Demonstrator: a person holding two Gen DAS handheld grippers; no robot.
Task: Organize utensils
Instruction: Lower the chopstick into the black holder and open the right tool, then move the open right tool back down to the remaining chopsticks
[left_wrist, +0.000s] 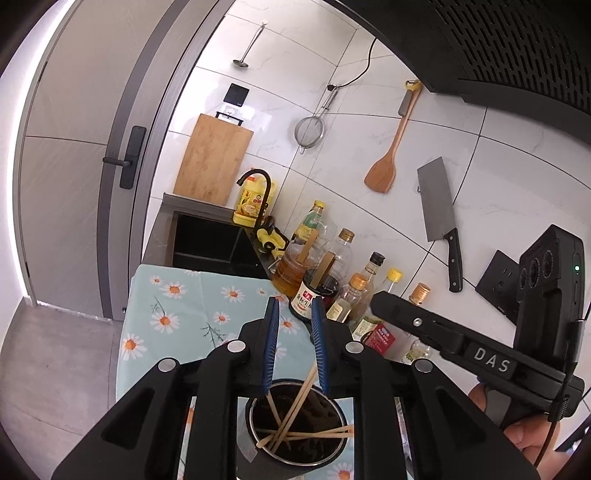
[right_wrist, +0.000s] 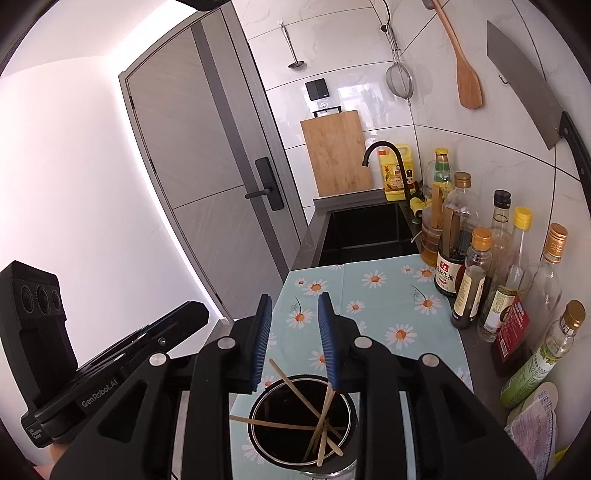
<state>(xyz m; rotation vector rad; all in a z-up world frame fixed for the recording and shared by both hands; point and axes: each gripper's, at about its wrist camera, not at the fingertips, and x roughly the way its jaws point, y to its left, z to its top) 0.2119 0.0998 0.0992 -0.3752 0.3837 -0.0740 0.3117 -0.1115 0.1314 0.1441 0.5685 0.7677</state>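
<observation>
Your chopsticks (right_wrist: 317, 424) already lie crossed inside the metal holder (right_wrist: 347, 417) on the daisy cloth (right_wrist: 388, 295); both your left gripper (left_wrist: 293, 347) and right gripper (right_wrist: 295, 339) hover above it, jaws parted and empty, so little seems left

White marbled wall tiles (right_wrist: 461, 147) are seen behind a dark counter (right_wrist: 476, 354), into which a black sink (right_wrist: 365, 236) is set. A grey door (right_wrist: 207, 177) with a black handle (right_wrist: 264, 192) is lit brightly along its edge. A grey floor (left_wrist: 55, 369) is shown.
</observation>
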